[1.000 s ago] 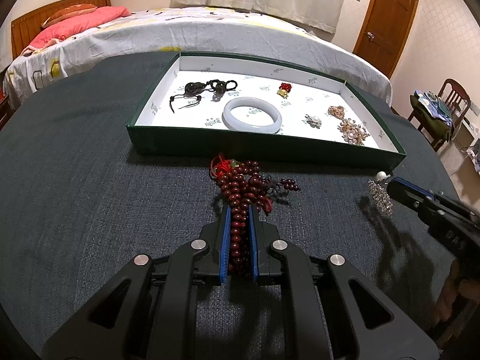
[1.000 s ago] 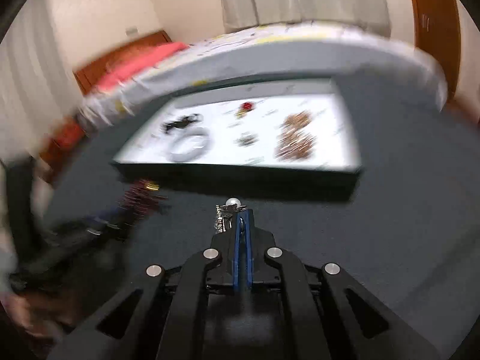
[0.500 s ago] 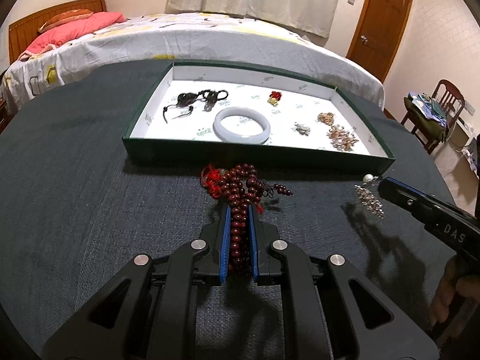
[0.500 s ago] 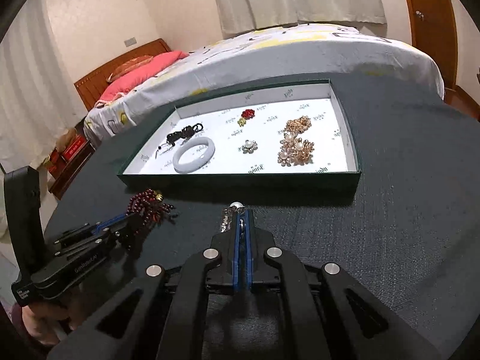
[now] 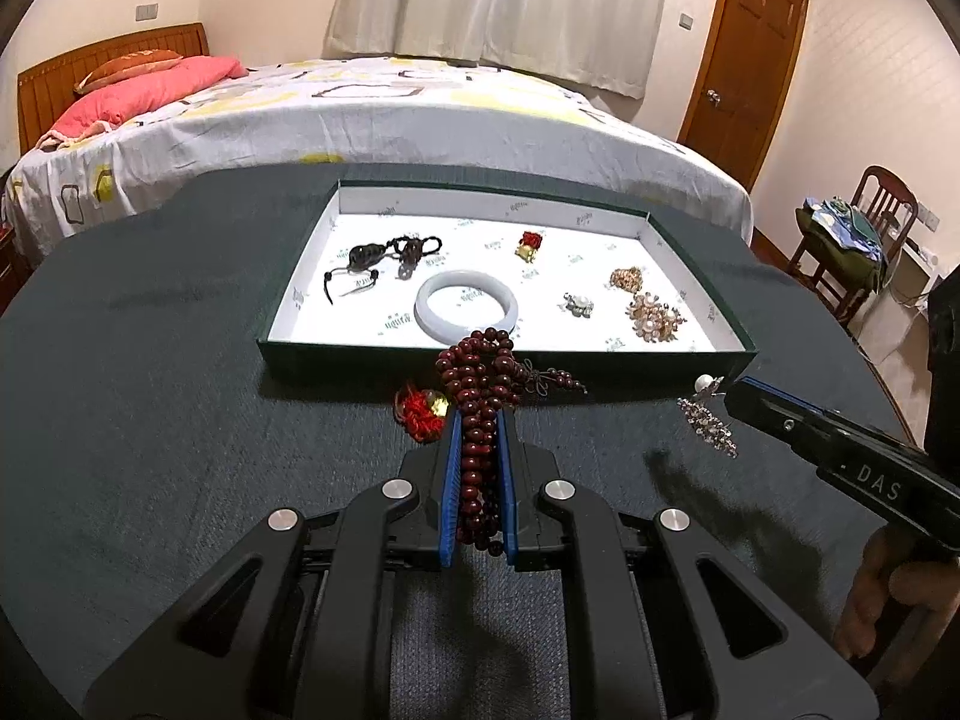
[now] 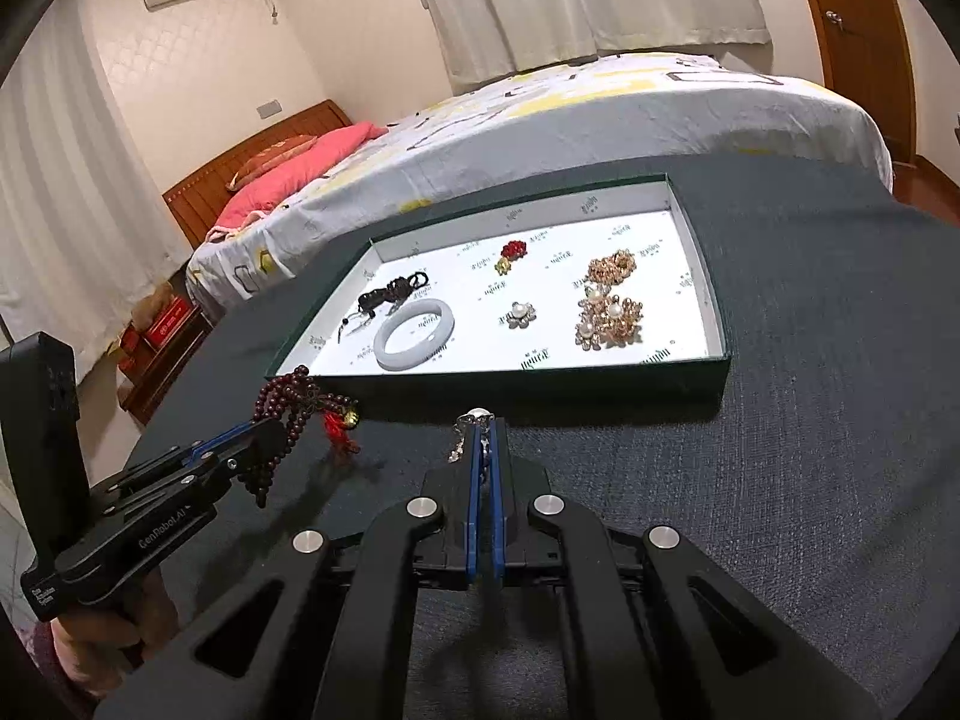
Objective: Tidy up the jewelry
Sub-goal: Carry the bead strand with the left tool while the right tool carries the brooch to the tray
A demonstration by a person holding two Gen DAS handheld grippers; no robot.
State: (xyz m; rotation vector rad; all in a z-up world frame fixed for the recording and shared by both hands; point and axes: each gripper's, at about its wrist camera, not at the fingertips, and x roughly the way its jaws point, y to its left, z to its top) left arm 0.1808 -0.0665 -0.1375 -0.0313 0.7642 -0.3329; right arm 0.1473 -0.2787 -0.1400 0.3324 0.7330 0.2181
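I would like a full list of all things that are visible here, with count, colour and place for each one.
tray: 1, dark green outside, white inside, on the table
table: 1, dark grey cloth top, under the tray
bangle: 1, pale white, in the tray, near its front wall
dark pendants: 2, brown-black with cords, tray's left part
red charm: 1, red and gold, tray's middle back
small brooch: 1, silver with pearls, in the tray
gold brooches: 2, gold with pearls, tray's right part
bed: 1, white and yellow cover, pink pillow, behind the table
door: 1, brown, back right
chair: 1, brown, far right
bead strand: 1, dark red with red tassel, in the left hand-held gripper
silver piece: 1, silver with a pearl, in the right hand-held gripper
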